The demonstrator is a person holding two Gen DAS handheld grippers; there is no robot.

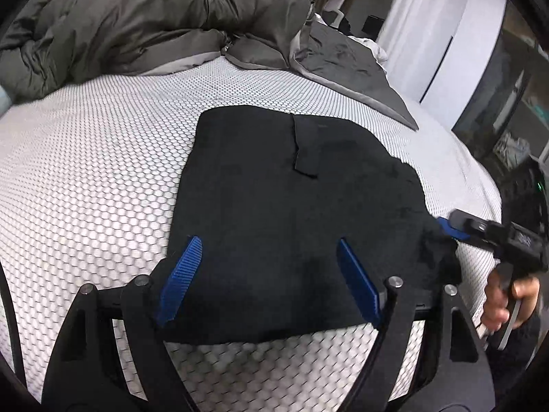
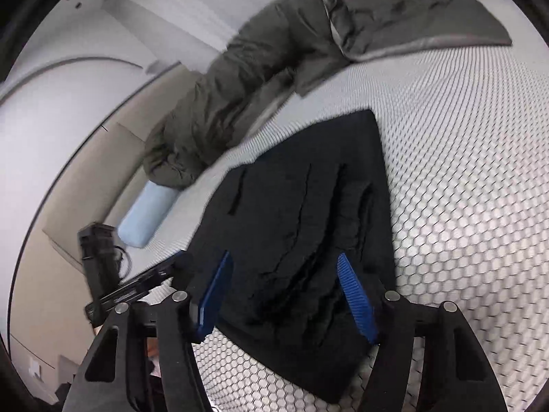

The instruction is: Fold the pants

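Black pants (image 1: 291,206) lie folded into a broad flat shape on the white honeycomb-patterned mattress (image 1: 103,171). My left gripper (image 1: 271,278) stands open over the near edge of the pants, its blue pads wide apart with flat cloth under them. In the right wrist view the pants (image 2: 308,206) show several creases. My right gripper (image 2: 284,295) straddles a rumpled end of them, blue pads apart, loose folds lying between without being pinched. Seen from the left wrist, the right gripper (image 1: 444,228) touches the pants' right edge, with a hand (image 1: 504,298) on its handle.
A grey-green duvet (image 1: 137,27) is heaped along the far side of the bed, and a dark grey blanket (image 1: 346,65) lies at the far right corner. A light blue roll (image 2: 147,213) sits at the mattress edge by the wall. White cabinets (image 1: 456,34) stand beyond the bed.
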